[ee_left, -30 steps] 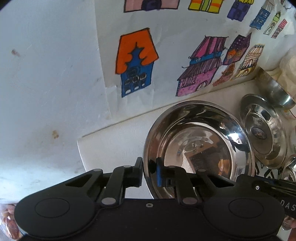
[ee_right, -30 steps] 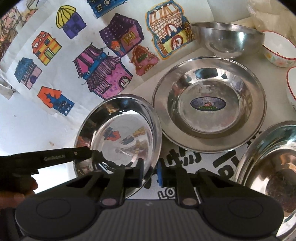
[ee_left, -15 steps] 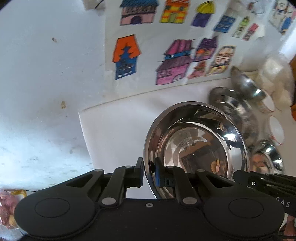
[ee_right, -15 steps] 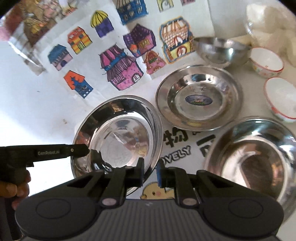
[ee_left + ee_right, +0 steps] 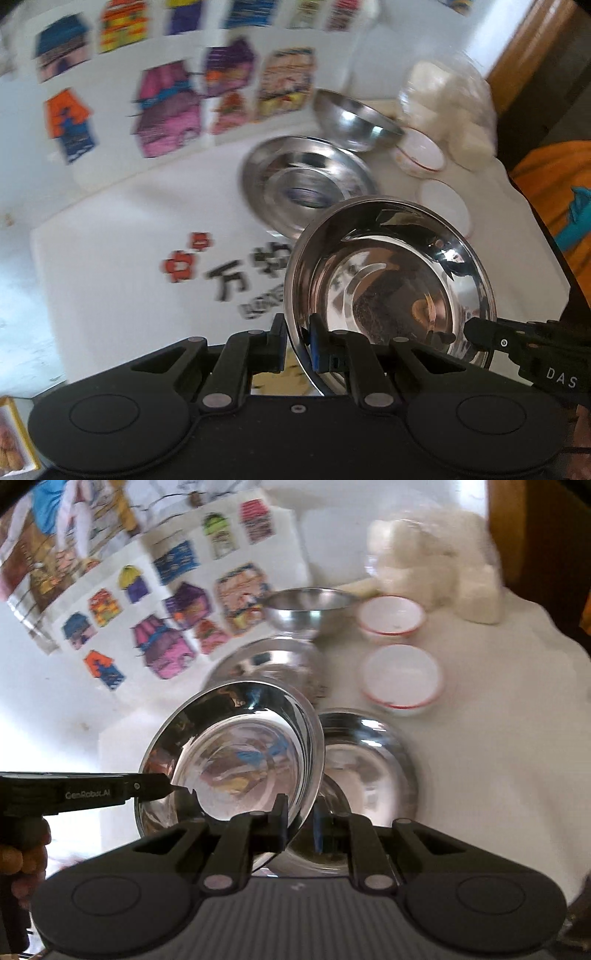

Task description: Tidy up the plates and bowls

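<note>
Basically both hand-held grippers pinched one steel plate by its rim: left hand-held gripper (image 5: 298, 345) nearly shut on the near-left edge, right hand-held gripper (image 5: 300, 821) nearly shut on the opposite edge. Plate (image 5: 236, 749) hung tilted above the tabletop (image 5: 498, 720), over a steel bowl (image 5: 369, 753). Risk: thin rim grips could slip if the two hands drifted apart or twisted unevenly, dropping the plate onto the bowl or clipping the white bowls (image 5: 400, 677). Both grippers pointed steeply down.
</note>
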Demonstrator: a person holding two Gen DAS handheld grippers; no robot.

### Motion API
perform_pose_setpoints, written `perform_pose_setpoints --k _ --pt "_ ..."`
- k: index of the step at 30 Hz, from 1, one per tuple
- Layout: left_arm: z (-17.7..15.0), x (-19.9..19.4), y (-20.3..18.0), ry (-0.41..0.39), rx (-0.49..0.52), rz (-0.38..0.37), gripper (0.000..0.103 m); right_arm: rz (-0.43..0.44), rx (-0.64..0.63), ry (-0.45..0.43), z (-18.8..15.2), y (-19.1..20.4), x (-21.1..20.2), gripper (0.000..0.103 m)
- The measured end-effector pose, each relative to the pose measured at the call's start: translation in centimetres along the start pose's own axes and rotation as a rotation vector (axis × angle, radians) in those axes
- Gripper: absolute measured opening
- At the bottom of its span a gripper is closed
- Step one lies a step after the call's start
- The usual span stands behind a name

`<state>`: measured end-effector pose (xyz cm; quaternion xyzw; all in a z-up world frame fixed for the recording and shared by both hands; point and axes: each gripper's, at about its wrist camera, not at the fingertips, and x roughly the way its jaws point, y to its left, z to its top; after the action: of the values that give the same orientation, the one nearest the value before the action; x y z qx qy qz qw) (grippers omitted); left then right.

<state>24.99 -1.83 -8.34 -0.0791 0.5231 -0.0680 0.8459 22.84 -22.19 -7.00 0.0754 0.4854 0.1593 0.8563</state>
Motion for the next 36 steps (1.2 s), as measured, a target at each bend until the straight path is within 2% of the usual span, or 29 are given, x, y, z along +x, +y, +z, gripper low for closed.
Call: perform_pose_setpoints --k 5,12,16,26,36 --pt "-0.3 1.5 -3.1 0.015 -0.016 0.036 0.013 0.028 0.015 0.043 0.4 -3.9 0.1 0.016" --pt "-0.7 3.2 -5.5 0.062 -0.041 0.112 0.015 0.074 -0.075 0.107 1.9 -6.7 1.4 0.017" --pt "-0.3 4.1 -6.6 0.080 -0.022 0.163 0.018 0.090 -0.129 0.125 2.7 -7.1 2.0 0.018" --pt "-0.4 4.9 -7.9 0.117 -0.050 0.228 0.020 0.106 -0.215 0.175 3.4 -7.7 2.7 0.019" --pt "-0.7 5.8 -8.0 0.150 -0.097 0.256 0.022 0.118 -0.284 0.210 3.9 -7.4 3.3 0.021"
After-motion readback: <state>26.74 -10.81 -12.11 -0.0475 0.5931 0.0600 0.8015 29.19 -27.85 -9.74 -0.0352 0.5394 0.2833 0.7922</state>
